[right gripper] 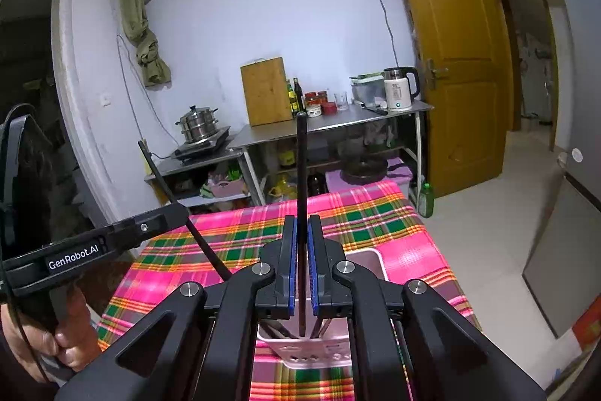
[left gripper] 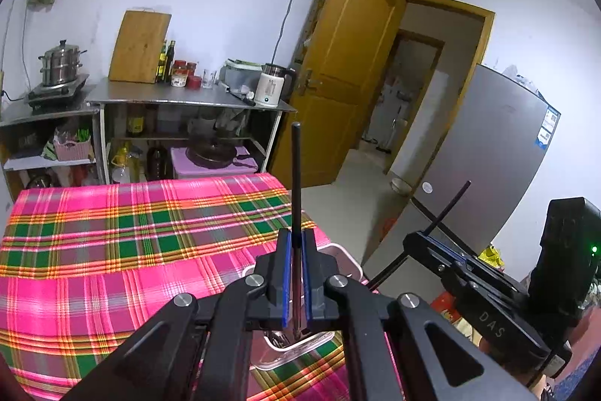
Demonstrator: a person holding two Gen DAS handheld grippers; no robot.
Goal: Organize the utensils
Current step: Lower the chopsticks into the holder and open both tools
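One thin black chopstick [left gripper: 296,183] is pinched upright in the left gripper [left gripper: 296,273], another [right gripper: 301,198] in the right gripper [right gripper: 301,269], jaws clenched. Both are held above the pale pink plastic basket [right gripper: 370,260] on the checked desk [right gripper: 413,250]. They should be lowered straight in, then let go.

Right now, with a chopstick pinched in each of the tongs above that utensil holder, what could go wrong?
1. Each dark chopstick, the left and the right, is pinched low with most of its length standing free, so either may pivot or slip.
2. The left tongs and right tongs work close together and could collide.
3. A lowered tip may catch utensils already in the holder.
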